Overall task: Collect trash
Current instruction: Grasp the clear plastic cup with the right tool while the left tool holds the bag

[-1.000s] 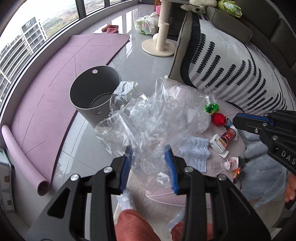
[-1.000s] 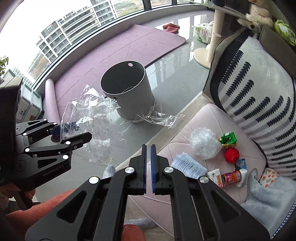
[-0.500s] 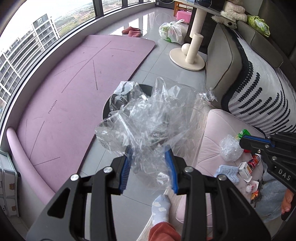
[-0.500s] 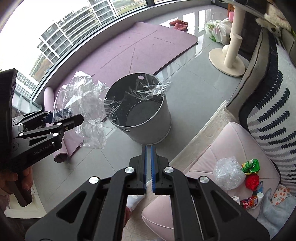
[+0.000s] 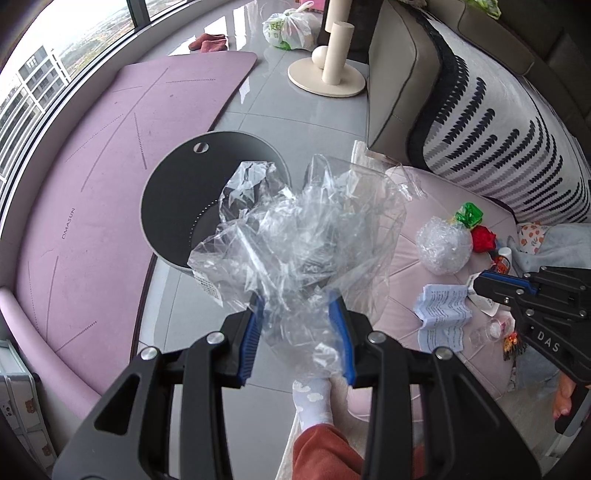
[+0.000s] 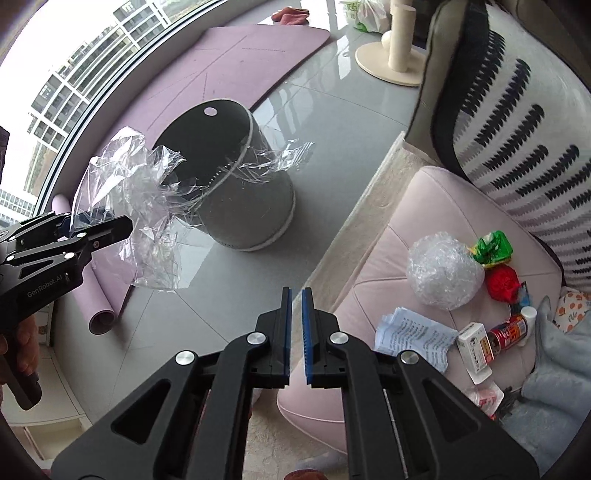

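Note:
My left gripper (image 5: 297, 328) is shut on a big crumpled clear plastic sheet (image 5: 306, 236) and holds it in the air beside and partly over the rim of a grey round bin (image 5: 173, 206). In the right wrist view the sheet (image 6: 147, 206) drapes against the bin (image 6: 251, 206) with the left gripper (image 6: 99, 225) at the left. My right gripper (image 6: 295, 328) is nearly shut and empty, above the floor beside the pink cushion (image 6: 384, 229). On the cushion lie a bubble-wrap ball (image 6: 443, 273), a paper leaflet (image 6: 413, 336), a green wrapper (image 6: 493, 247), a red wrapper (image 6: 502, 282), a small box (image 6: 476, 347) and a red bottle (image 6: 511, 328).
A purple yoga mat (image 5: 92, 184) covers the floor by the window. A cream scratching post (image 5: 328, 70) and a tied plastic bag (image 5: 288, 31) stand at the back. A striped cushion (image 5: 498, 140) leans behind the pink one. My socked foot (image 5: 314, 402) is below the left gripper.
The left gripper has carried the plastic sheet from in front of the cushion towards the bin, which now sits nearer and lower in view. The right gripper has drifted towards the cushion, its jaws slightly parted.

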Demonstrator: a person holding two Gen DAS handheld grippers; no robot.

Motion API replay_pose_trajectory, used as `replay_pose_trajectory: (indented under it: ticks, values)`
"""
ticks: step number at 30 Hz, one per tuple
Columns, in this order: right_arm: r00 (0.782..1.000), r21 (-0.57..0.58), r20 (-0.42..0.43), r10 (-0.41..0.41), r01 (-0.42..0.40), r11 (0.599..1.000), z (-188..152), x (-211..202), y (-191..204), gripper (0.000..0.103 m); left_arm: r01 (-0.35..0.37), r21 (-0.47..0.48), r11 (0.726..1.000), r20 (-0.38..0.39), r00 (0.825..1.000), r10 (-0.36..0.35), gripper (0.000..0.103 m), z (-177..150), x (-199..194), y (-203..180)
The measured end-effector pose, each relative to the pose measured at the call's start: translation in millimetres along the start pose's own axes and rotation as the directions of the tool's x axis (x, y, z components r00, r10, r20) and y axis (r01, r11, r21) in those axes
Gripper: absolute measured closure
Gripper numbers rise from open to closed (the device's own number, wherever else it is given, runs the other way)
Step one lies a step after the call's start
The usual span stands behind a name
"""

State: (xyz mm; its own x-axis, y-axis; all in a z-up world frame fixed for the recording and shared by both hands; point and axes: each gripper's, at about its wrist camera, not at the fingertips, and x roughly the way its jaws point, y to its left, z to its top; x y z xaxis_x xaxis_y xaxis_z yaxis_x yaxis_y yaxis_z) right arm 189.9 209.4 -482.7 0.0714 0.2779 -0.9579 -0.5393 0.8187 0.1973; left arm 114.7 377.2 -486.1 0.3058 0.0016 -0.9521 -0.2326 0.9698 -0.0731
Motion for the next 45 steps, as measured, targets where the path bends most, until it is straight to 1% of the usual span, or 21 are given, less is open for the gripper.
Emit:
replay_pose_trajectory:
  ticks: [1, 3, 5, 12, 16, 20, 22, 24, 25, 26, 27, 30, 33, 34, 36, 37, 40, 41, 45]
  values:
    - [1.0, 0.016, -0.003, -0.016, 0.017, 1.0, -8.6, 1.6, -9.9, 0.092, 0.009, 0.01, 1.0, -0.005, 1.0, -0.008, 0.067, -3.9, 3.5, -8.7]
    - [0.999, 0.05, -0.01, -0.052, 0.052, 0.997, -29.6, 3.4, -30.9, 0.081, 0.025, 0.033, 0.999, -0.015, 1.0, -0.024, 0.067, -12.3, 10.4, -27.5]
    - [0.996, 0.084, -0.019, -0.086, 0.087, 0.993, -53.7, 7.6, -54.6, 0.078, 0.042, 0.056, 0.998, -0.021, 0.999, -0.041, 0.067, -21.4, 17.7, -46.3]
    - [0.982, 0.164, -0.067, -0.178, 0.187, 0.969, -131.7, 32.6, -140.2, 0.078, 0.084, 0.142, 0.986, -0.052, 0.996, -0.077, 0.067, -56.8, 51.1, -113.8]
    - [0.973, 0.175, -0.088, -0.213, 0.225, 0.958, -171.0, 50.1, -188.4, 0.078, 0.093, 0.176, 0.98, -0.067, 0.994, -0.083, 0.067, -76.2, 71.8, -150.3]
    - [0.971, 0.167, -0.098, -0.219, 0.233, 0.958, -201.2, 72.4, -228.6, 0.078, 0.111, 0.192, 0.975, -0.084, 0.992, -0.096, 0.067, -95.6, 95.1, -188.6]
    - [0.97, 0.158, -0.107, -0.219, 0.234, 0.959, -215.6, 83.8, -245.4, 0.074, 0.124, 0.199, 0.972, -0.097, 0.99, -0.106, 0.067, -104.5, 107.5, -208.2]
    - [0.97, 0.152, -0.11, -0.218, 0.233, 0.961, -228.0, 94.1, -260.1, 0.066, 0.14, 0.206, 0.969, -0.11, 0.987, -0.119, 0.067, -111.5, 118.6, -225.0]
    - [0.97, 0.149, -0.111, -0.217, 0.232, 0.961, -233.4, 98.7, -266.9, 0.064, 0.147, 0.213, 0.966, -0.114, 0.986, -0.125, 0.067, -114.8, 123.2, -233.1]
    - [0.97, 0.148, -0.111, -0.215, 0.23, 0.962, -237.7, 103.3, -273.9, 0.057, 0.153, 0.22, 0.963, -0.117, 0.985, -0.13, 0.067, -117.9, 127.1, -240.4]
    - [0.972, 0.149, -0.107, -0.207, 0.222, 0.964, -241.9, 107.6, -280.4, 0.054, 0.159, 0.227, 0.961, -0.119, 0.984, -0.135, 0.067, -121.3, 129.9, -246.6]
    - [0.982, 0.147, -0.11, -0.154, 0.169, 0.974, -249.0, 122.5, -292.9, 0.053, 0.167, 0.241, 0.956, -0.128, 0.982, -0.139, 0.067, -125.7, 138.9, -258.6]
    - [0.987, 0.101, -0.117, -0.109, 0.121, 0.988, -249.3, 135.9, -289.4, 0.053, 0.162, 0.246, 0.956, -0.138, 0.982, -0.131, 0.067, -127.7, 143.6, -260.7]
    - [0.988, 0.083, -0.124, -0.097, 0.107, 0.991, -248.2, 139.5, -286.0, 0.054, 0.158, 0.246, 0.956, -0.14, 0.982, -0.127, 0.067, -127.9, 143.8, -259.3]
    - [0.989, 0.064, -0.129, -0.078, 0.087, 0.994, -244.9, 141.5, -278.4, 0.071, 0.151, 0.245, 0.958, -0.143, 0.983, -0.118, 0.067, -127.1, 142.8, -254.8]
    - [0.989, 0.059, -0.129, -0.071, 0.079, 0.995, -242.8, 140.2, -274.4, 0.073, 0.146, 0.244, 0.959, -0.144, 0.983, -0.113, 0.067, -126.3, 141.9, -252.3]
    - [0.99, 0.051, -0.134, -0.039, 0.046, 0.998, -233.9, 132.3, -257.0, 0.087, 0.134, 0.238, 0.962, -0.141, 0.985, -0.103, 0.067, -122.2, 135.8, -241.5]
    - [0.99, 0.044, -0.138, -0.028, 0.034, 0.998, -230.1, 129.5, -250.1, 0.101, 0.13, 0.234, 0.963, -0.137, 0.985, -0.1, 0.067, -120.0, 133.2, -237.5]
    - [0.988, 0.009, -0.151, -0.024, 0.026, 1.0, -208.7, 114.1, -220.0, 0.101, 0.118, 0.205, 0.972, -0.116, 0.989, -0.095, 0.066, -106.6, 118.0, -217.0]
